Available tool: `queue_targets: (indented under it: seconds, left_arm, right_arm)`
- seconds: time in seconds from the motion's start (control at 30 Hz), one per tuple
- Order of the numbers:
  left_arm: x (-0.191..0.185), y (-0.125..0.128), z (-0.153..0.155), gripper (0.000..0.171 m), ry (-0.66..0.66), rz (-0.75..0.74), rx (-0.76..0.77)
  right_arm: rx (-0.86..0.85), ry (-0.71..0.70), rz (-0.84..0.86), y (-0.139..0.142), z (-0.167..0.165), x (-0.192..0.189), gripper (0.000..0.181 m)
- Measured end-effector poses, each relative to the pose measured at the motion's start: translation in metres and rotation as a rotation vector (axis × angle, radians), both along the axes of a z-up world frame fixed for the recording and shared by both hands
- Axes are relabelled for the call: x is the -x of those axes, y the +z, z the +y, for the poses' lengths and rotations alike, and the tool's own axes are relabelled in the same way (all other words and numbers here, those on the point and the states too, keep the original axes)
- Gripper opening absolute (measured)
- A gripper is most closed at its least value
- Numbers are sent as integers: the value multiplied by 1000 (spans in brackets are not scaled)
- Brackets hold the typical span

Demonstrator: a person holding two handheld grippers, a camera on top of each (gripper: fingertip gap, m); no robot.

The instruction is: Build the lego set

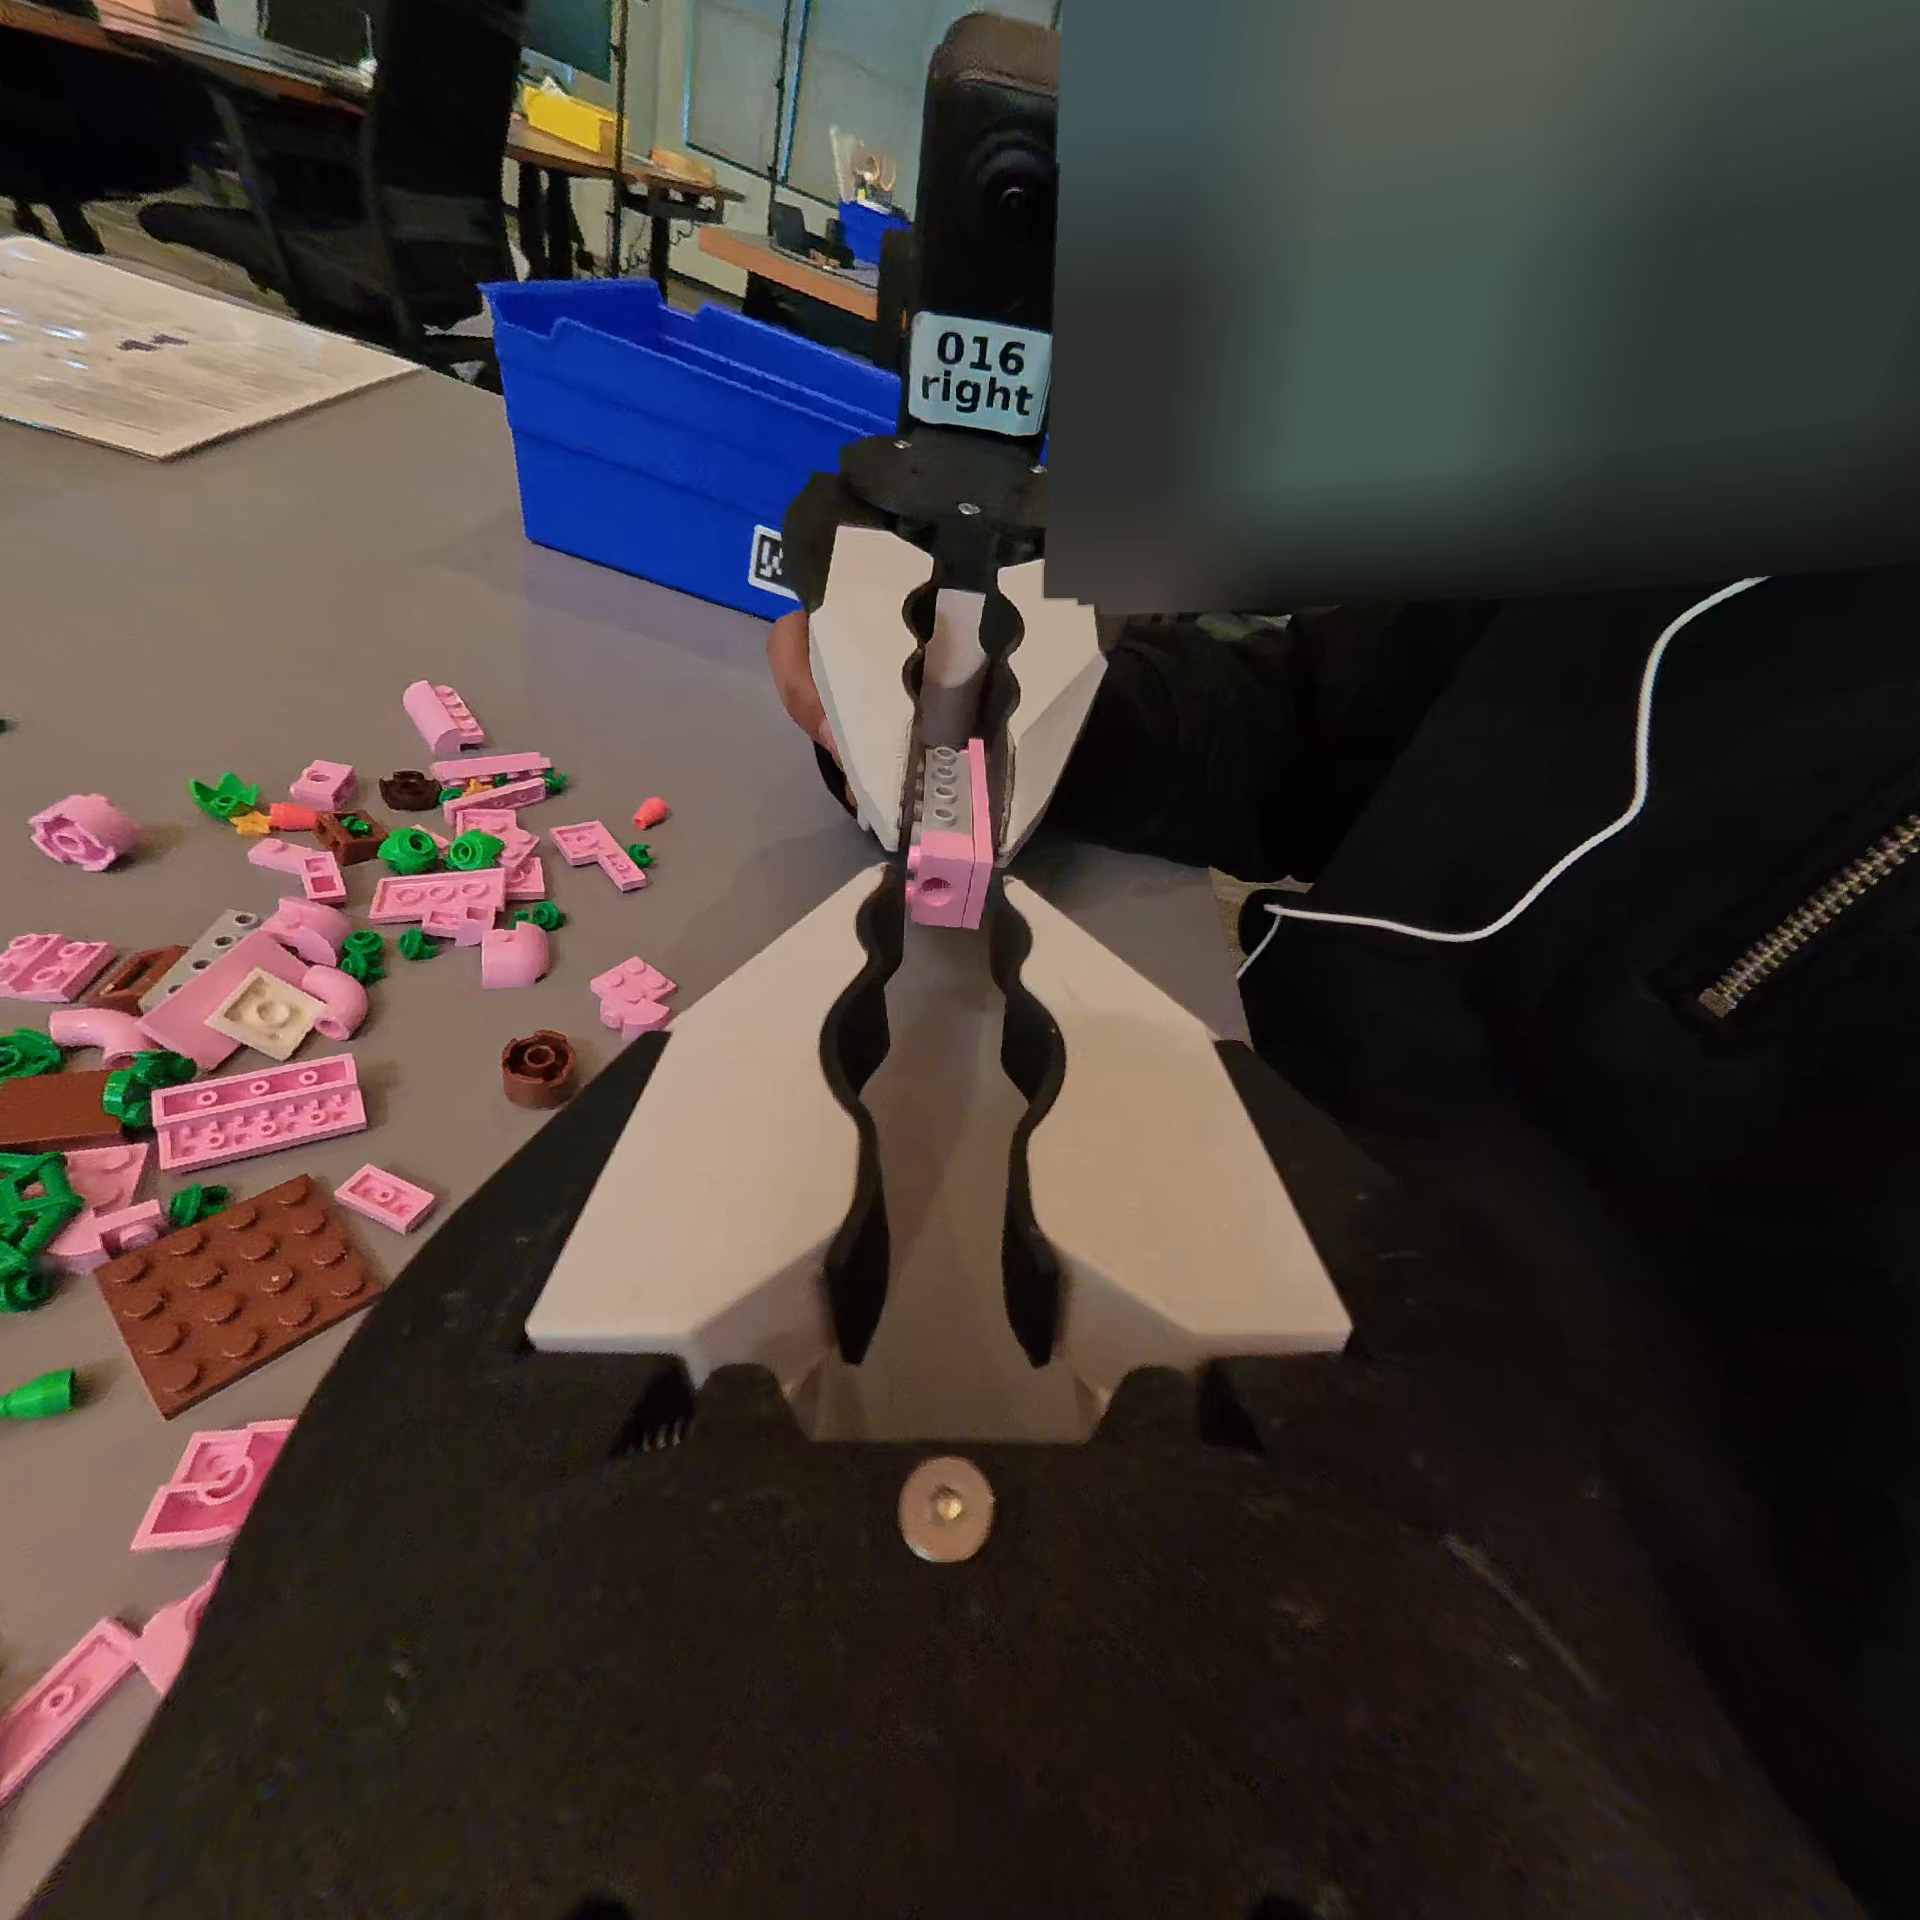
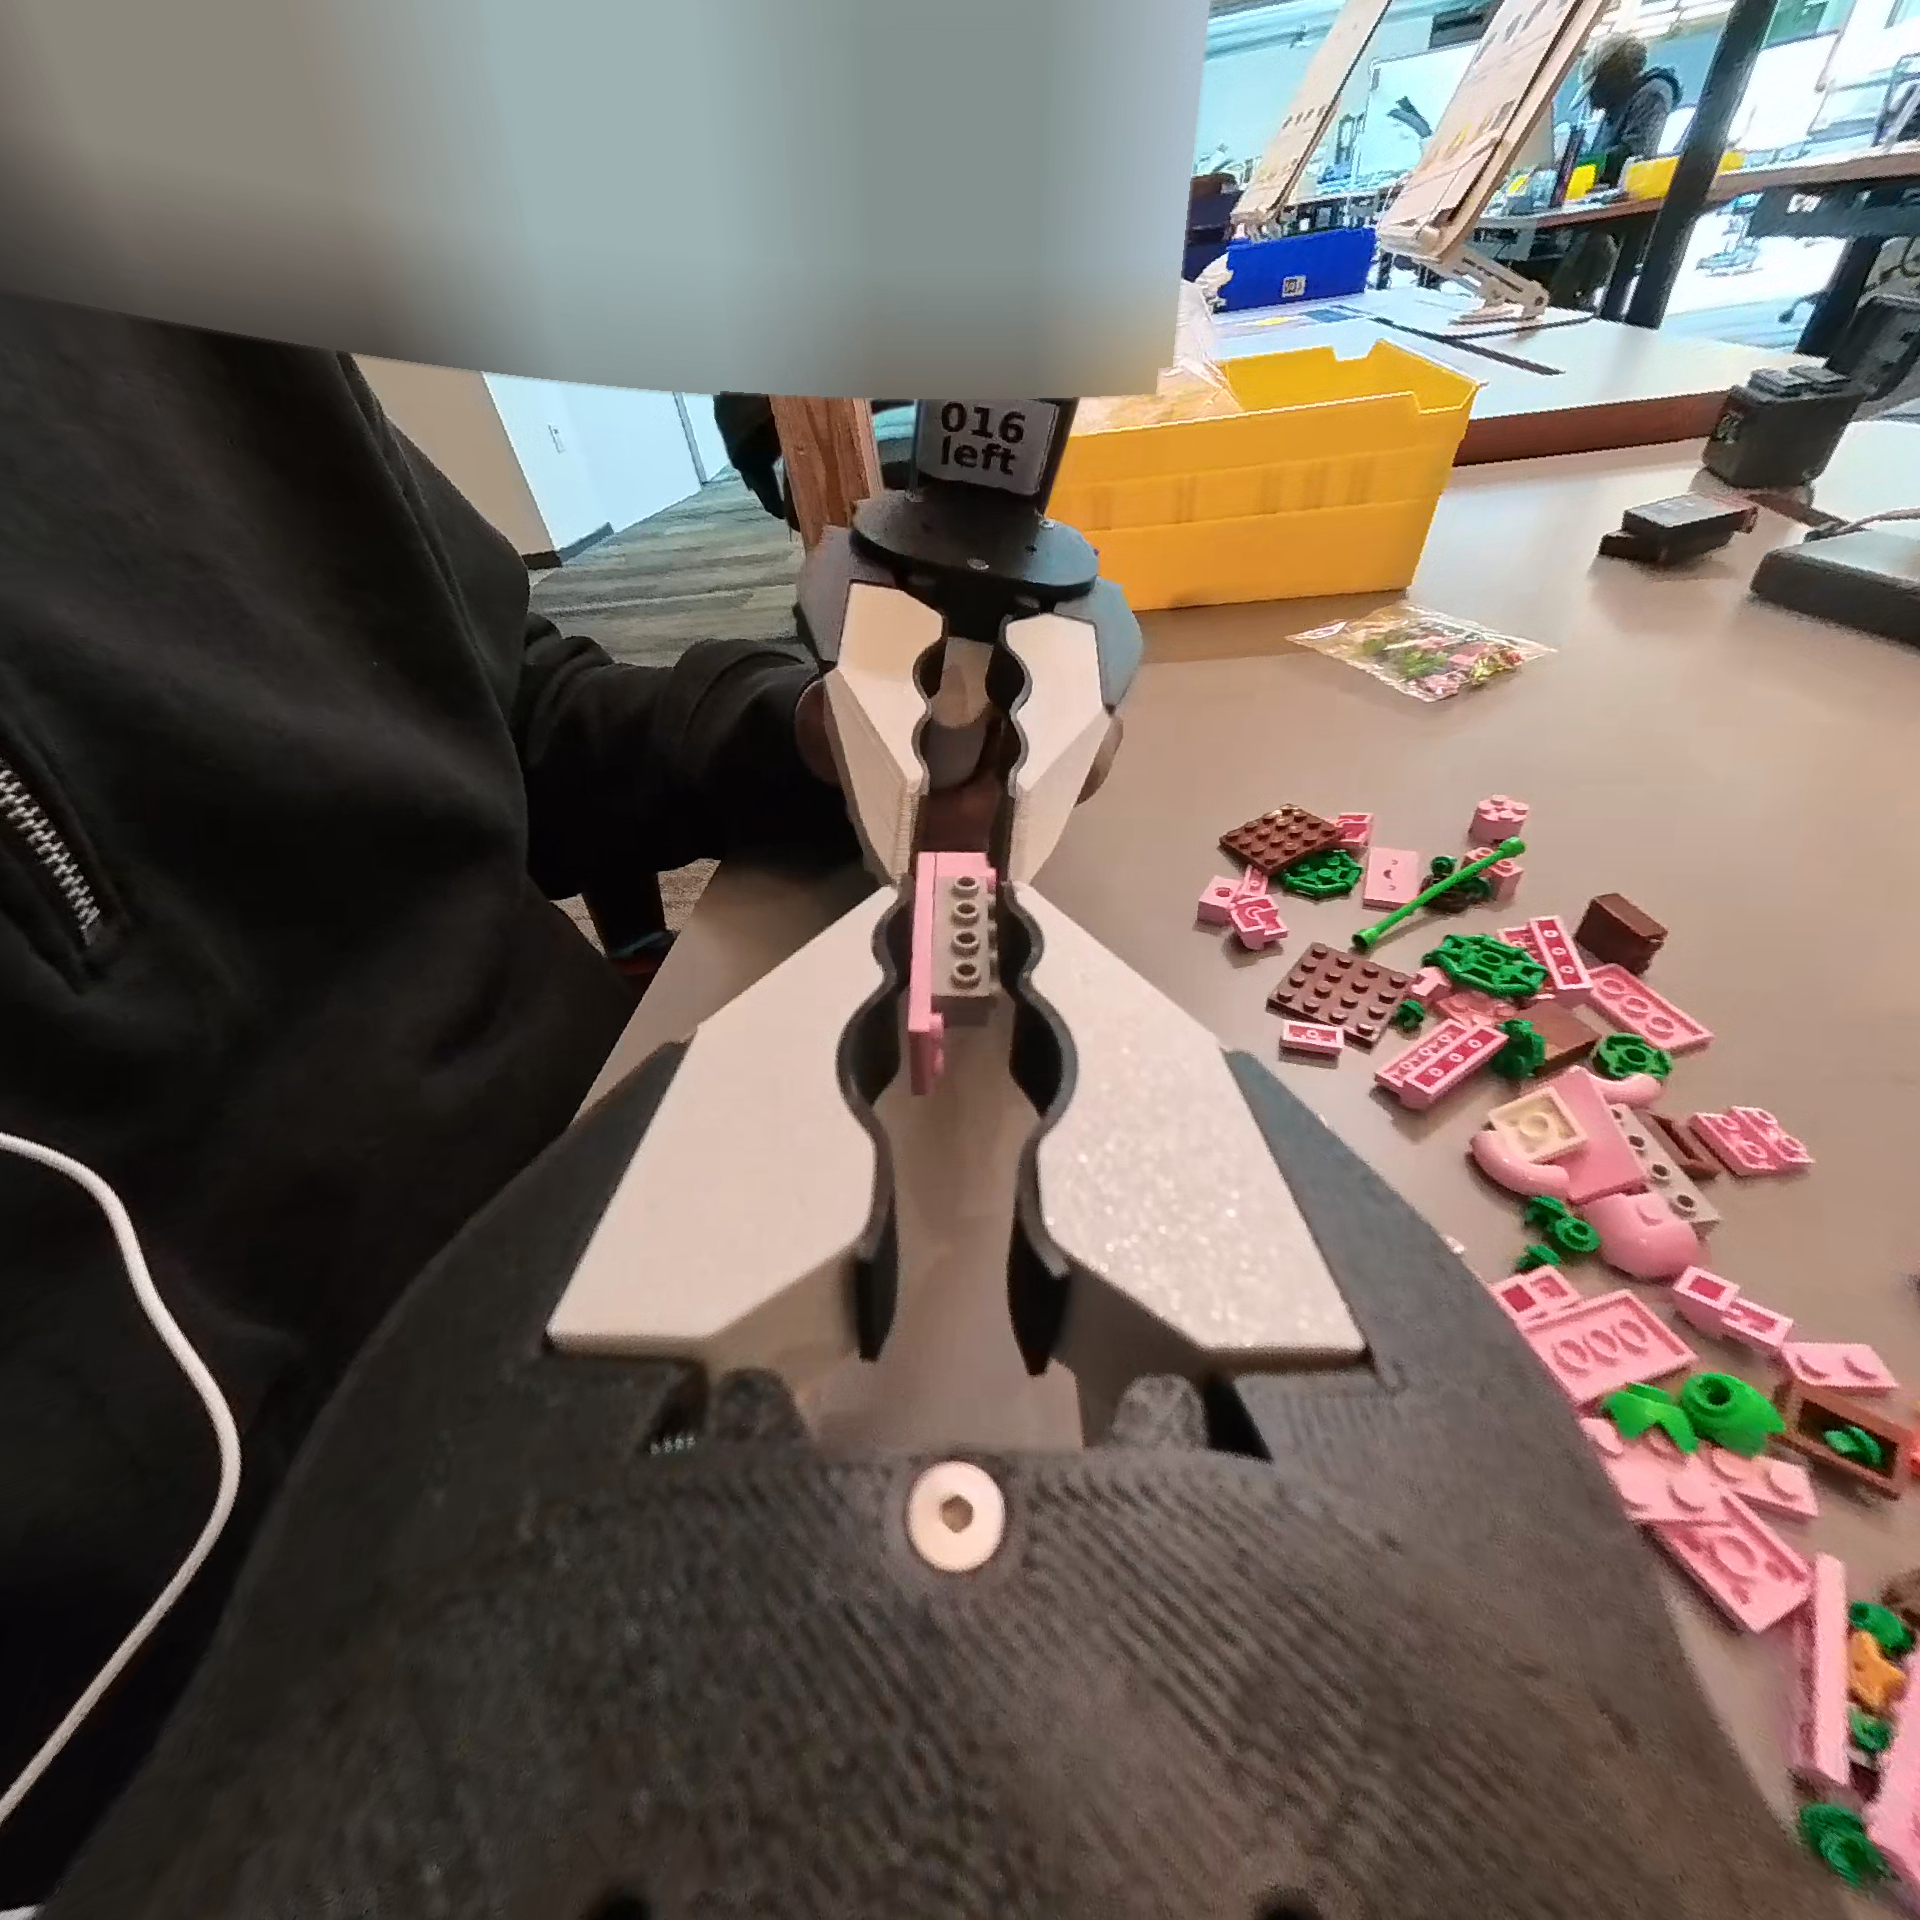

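My right gripper point(image 2: 948, 899) is shut on a small assembly: a long pink plate point(image 2: 925, 997) with a grey four-stud brick point(image 2: 964, 951) on its side. It also shows in the left wrist view point(image 1: 951, 844), pointing at me. My left gripper point(image 1: 943, 883) meets it tip to tip above the table edge. Its jaws are closed around a small pink brick point(image 1: 938, 883) with a side stud at the end of the assembly, under the grey brick point(image 1: 943, 779). In the right wrist view the left gripper point(image 2: 956, 862) hides that small brick.
Loose pink, green and brown pieces point(image 1: 312, 987) lie on the grey table point(image 1: 623, 675), including a brown plate point(image 1: 239, 1288). A blue bin point(image 1: 665, 436) and a paper sheet point(image 1: 156, 343) lie behind. A yellow bin point(image 2: 1247, 488) and a parts bag point(image 2: 1418, 649) stand farther off. A person in a black jacket point(image 2: 260, 727) holds both grippers. The tips of both grippers are at nearly the same place.
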State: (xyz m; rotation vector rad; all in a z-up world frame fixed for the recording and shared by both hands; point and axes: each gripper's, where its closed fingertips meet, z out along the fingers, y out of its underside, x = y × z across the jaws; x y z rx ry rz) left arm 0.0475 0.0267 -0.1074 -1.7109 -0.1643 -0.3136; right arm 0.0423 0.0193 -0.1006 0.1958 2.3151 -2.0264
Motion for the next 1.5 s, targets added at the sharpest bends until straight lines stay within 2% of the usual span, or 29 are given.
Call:
queue_targets:
  seconds: [0.43, 0.73, 1.0, 1.1, 1.3, 1.4, 1.5]
  left_arm:
    - [-7, -4, -1, 12, -22, 56, 38]
    - [-9, -17, 2, 12, -24, 69, 111]
    - [0, -17, 3, 12, 30, 119, 118]
    - [3, -14, 0, 12, 45, 125, 102]
    - [1, -14, 0, 12, 31, 129, 104]
    - [-1, -15, 1, 12, 21, 130, 109]
    - [-2, -15, 1, 12, 15, 132, 110]
  right_arm:
    - [-14, 42, 56, -5, -3, -6, 14]
    - [-62, 43, 93, -13, -4, -7, 14]
    - [-71, 2, 88, -12, -3, -1, 14]
    - [-68, 0, 78, -12, -1, 0, 30]
    - [-56, 14, 59, -11, 0, -1, 24]
    - [-64, 21, 68, -12, -1, -3, 15]
    - [-64, 30, 64, -12, -1, -4, 15]
